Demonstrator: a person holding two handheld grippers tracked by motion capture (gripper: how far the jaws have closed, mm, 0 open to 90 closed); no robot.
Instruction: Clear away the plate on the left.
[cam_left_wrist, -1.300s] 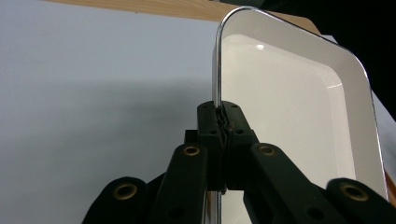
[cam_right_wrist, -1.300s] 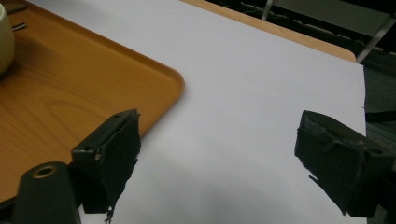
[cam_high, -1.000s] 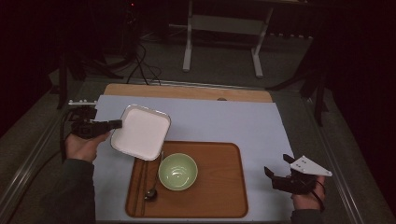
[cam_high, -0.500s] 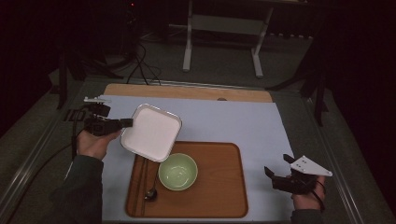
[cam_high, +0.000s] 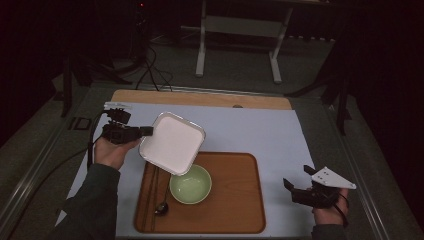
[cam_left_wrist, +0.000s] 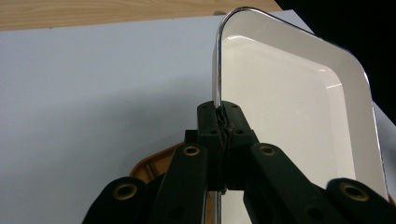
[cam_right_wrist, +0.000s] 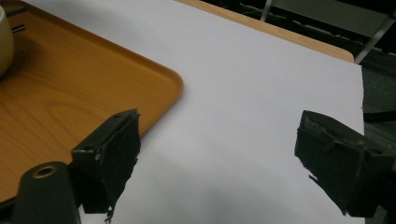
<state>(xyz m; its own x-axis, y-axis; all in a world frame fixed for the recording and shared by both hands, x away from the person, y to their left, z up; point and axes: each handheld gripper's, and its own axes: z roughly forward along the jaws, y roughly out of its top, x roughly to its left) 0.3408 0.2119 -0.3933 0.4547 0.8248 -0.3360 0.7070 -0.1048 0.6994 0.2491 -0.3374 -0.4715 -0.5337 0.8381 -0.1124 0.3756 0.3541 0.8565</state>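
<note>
The left gripper (cam_high: 146, 131) has its fingers clenched on the rim of the white square dish (cam_high: 172, 143), and that dish hangs tilted in the air, over the far left corner of the wooden tray (cam_high: 235, 210). In the left gripper view the fingers (cam_left_wrist: 209, 126) pinch the dish's metal edge edge-on. Below and near it, a green bowl (cam_high: 190, 183) sits on the tray, the dish's lower corner overlapping its far rim from above. Chopsticks (cam_high: 150, 195) and a dark spoon (cam_high: 161, 206) lie along the tray's left side, their far ends hidden under the dish. The right gripper (cam_high: 296, 190) rests well apart on the pale sheet (cam_high: 260, 132) covering the worktop, fingers (cam_right_wrist: 116, 156) released wide, nothing between them. In the right gripper view the bowl is cut off at the frame's edge.
</note>
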